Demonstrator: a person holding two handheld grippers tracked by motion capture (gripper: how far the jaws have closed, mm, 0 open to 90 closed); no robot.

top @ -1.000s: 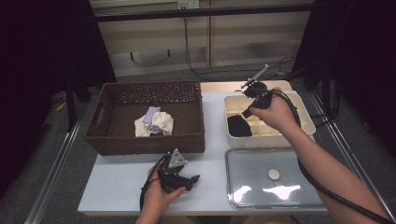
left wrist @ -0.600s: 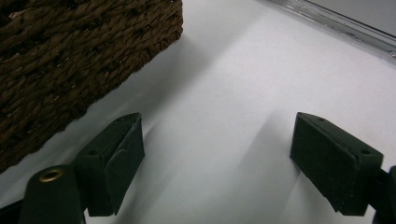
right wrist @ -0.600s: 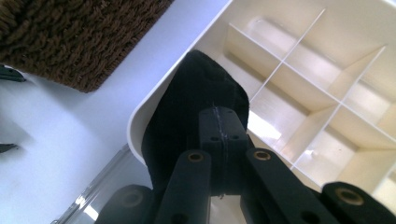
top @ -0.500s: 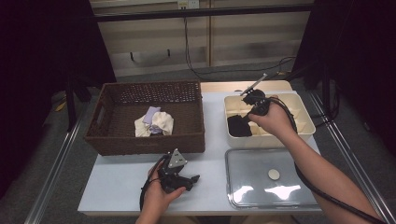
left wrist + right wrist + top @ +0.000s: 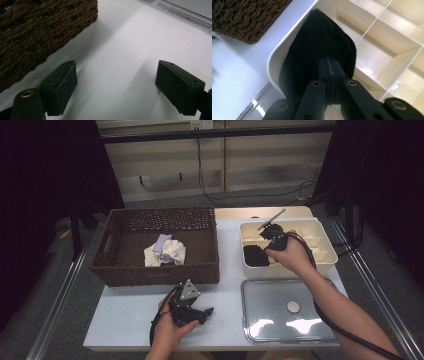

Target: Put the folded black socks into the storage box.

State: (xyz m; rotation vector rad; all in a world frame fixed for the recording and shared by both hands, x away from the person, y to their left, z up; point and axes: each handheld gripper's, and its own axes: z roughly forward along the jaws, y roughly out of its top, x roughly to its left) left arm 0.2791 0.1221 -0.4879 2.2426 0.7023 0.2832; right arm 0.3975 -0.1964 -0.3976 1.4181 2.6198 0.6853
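The right tongs, jaws pressed together, are clamped on a black cloth that hangs into the near-left compartment of the cream divided box. The right gripper view shows the cloth draped over the box's corner; from the high view it is a dark lump, with the grip itself hidden behind the hand. The left tongs rest apart on the white worktop beside the wicker basket.

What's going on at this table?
A person works with a hand-held gripper in each hand. The right gripper, jaws shut, holds a black cloth at a corner compartment of the white divided box. The left gripper rests open on the table beside the wicker basket.
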